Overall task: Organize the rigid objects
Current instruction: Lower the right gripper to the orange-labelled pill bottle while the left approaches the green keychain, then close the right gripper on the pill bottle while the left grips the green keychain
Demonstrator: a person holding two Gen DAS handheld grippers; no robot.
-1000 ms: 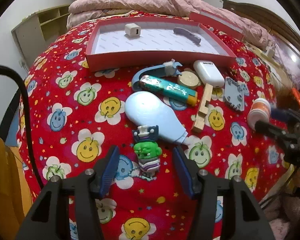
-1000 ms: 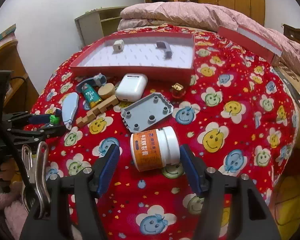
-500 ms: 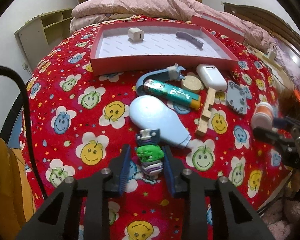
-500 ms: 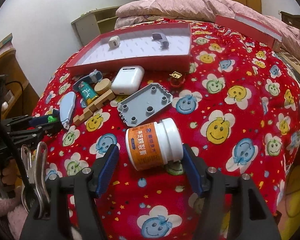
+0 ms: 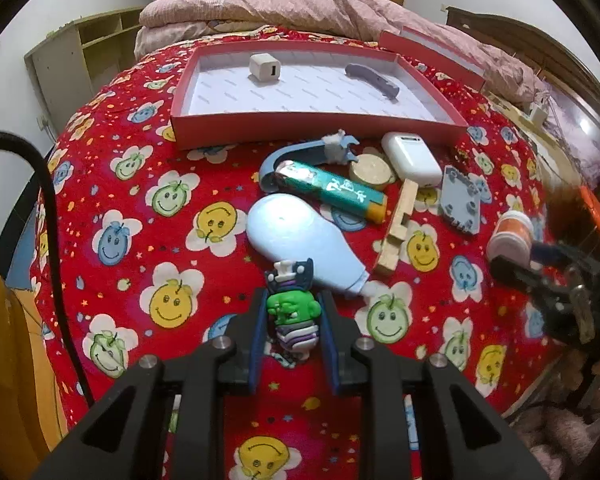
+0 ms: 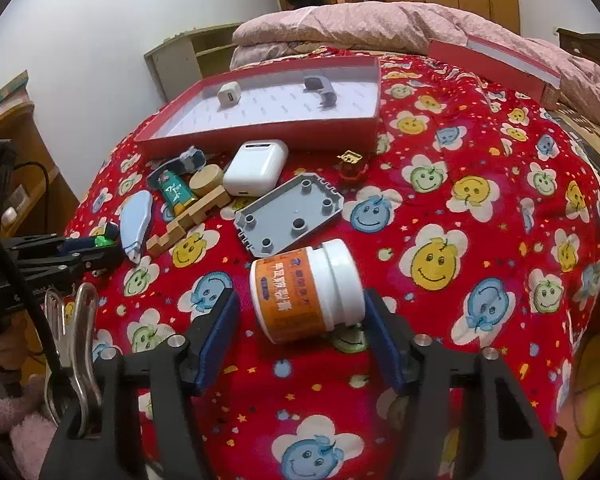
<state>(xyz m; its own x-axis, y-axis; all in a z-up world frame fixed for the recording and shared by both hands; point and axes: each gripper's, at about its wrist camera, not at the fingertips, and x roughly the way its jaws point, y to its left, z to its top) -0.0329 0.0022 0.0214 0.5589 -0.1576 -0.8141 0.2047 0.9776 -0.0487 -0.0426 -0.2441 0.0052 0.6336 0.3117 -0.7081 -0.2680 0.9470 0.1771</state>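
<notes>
On the bed (image 5: 112, 184), near its front edge, the left gripper (image 5: 293, 320) pinches a small green figure toy (image 5: 292, 312), apparently to lift it to the red tray (image 5: 300, 124) further back. The right gripper (image 6: 300, 316), jaws still spread but closing, straddles an orange jar (image 6: 304, 292) lying sideways, not yet clamped.

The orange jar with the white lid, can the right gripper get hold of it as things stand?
Probably yes. The orange jar lies on its side between the right gripper fingers, whose jaws are closing. Nothing sits between pads and jar; the grey plate lies just beyond it.
</notes>
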